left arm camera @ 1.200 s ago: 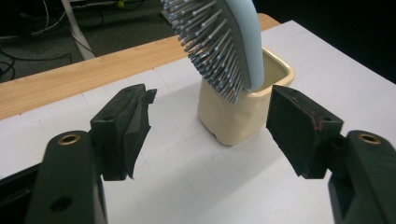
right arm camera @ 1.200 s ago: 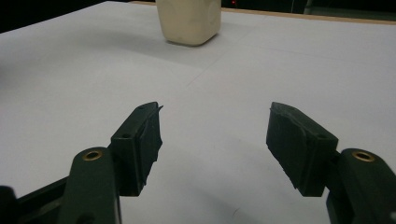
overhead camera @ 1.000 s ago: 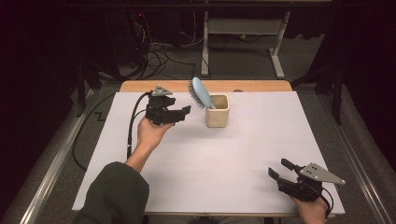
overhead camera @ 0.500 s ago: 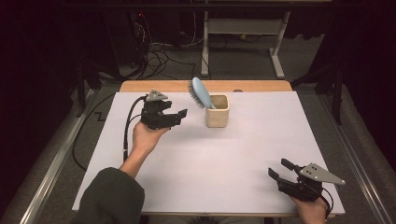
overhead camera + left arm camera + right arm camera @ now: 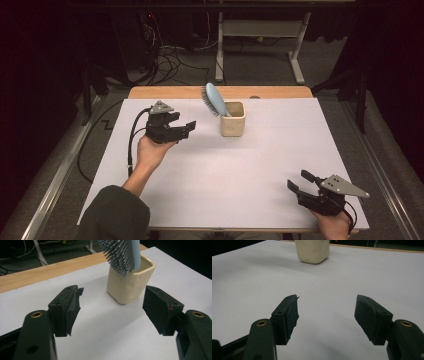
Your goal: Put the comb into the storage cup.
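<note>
A cream square cup (image 5: 233, 120) (image 5: 130, 282) (image 5: 312, 250) stands at the far middle of the white table. A light blue hairbrush (image 5: 215, 100) (image 5: 122, 252) leans in it, bristles facing left. My left gripper (image 5: 186, 128) (image 5: 112, 307) is held above the table to the left of the cup, pointing toward it, open and with nothing between its jaws. At the near right corner my right gripper (image 5: 299, 182) (image 5: 327, 315) rests low over the table, open and bare, facing the cup from far off.
The white table top (image 5: 225, 170) has a wooden strip (image 5: 175, 92) along its far edge. Behind it are cables (image 5: 170, 55) on the floor and a metal stand (image 5: 260, 30). A cable (image 5: 131, 145) trails from the left gripper.
My left gripper has drawn back from the cup, moving left and toward the near side. The right gripper has stayed still.
</note>
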A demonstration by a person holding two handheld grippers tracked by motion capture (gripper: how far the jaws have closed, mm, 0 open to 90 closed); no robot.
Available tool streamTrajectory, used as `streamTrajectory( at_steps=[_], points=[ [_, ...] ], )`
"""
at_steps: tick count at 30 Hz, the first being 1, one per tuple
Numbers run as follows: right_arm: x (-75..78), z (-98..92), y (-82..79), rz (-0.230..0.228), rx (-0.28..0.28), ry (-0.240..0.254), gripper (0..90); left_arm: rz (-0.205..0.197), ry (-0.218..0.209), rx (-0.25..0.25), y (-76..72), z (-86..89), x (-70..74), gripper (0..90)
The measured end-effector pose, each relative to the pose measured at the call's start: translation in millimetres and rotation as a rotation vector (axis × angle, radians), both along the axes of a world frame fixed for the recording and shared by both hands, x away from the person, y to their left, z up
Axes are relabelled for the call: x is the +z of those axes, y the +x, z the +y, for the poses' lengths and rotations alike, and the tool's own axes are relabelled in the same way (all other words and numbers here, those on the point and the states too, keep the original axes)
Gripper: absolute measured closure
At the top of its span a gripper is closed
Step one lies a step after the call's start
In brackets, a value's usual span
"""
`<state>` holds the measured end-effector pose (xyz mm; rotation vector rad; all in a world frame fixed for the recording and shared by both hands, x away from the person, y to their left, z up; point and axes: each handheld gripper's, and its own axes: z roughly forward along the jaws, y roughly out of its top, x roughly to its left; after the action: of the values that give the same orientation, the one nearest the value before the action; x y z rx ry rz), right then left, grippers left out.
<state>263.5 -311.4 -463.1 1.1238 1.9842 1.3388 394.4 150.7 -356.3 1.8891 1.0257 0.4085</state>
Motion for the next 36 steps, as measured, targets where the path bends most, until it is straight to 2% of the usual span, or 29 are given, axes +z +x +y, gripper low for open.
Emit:
streamTrajectory(
  at_steps=[6,9,36],
  points=[
    [0.0,-0.3,-0.1,0.001,-0.007,0.001,35.9,-0.005,-0.010,-0.001,-7.1,9.1,-2.8,31.5],
    [0.0,-0.4,-0.2,0.001,-0.006,0.002,35.9,-0.003,0.006,0.005,-9.6,12.4,-4.0,31.5],
    [0.2,-0.8,-0.6,-0.004,-0.005,-0.002,35.7,-0.038,-0.001,0.014,-33.3,29.7,-6.3,31.3]
  ],
)
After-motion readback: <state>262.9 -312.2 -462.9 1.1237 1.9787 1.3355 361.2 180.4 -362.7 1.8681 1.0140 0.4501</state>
